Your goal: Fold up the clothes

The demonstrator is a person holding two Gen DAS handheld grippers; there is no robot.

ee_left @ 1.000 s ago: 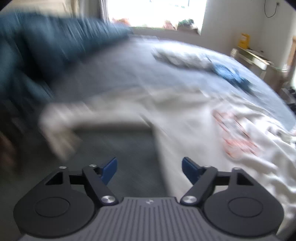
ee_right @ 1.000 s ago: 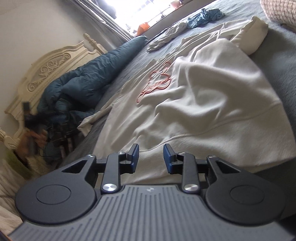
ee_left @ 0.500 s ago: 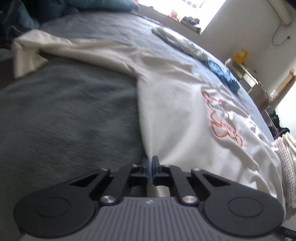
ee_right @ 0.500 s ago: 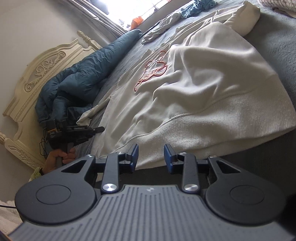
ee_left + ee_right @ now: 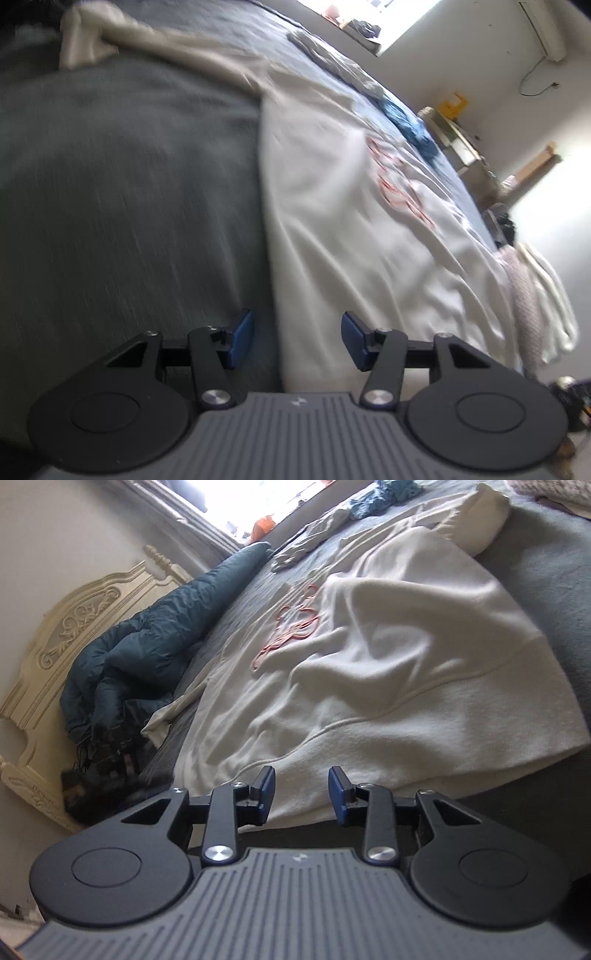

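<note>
While spread flat across the grey bed [image 5: 122, 177], cream sweatshirt [image 5: 406, 657]. Left gripper [image 5: 297, 338] at its side edge, jaws opening astride it, unclamped. Right gripper [image 5: 301, 794] at hem, jaws apart.

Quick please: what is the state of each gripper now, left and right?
Left gripper: jaws opening, nothing gripped, the white sweatshirt edge between them.
Right gripper: open, holding nothing.

Daylight pours in from the far window [image 5: 236, 506], blown out to pure white in both your views. Your left view is smeared with motion blur across the bed cover [image 5: 129, 184] and sweatshirt [image 5: 351, 221]. The right view is sharper, with soft shadows in the folds. Fisheye bends every edge.
</note>
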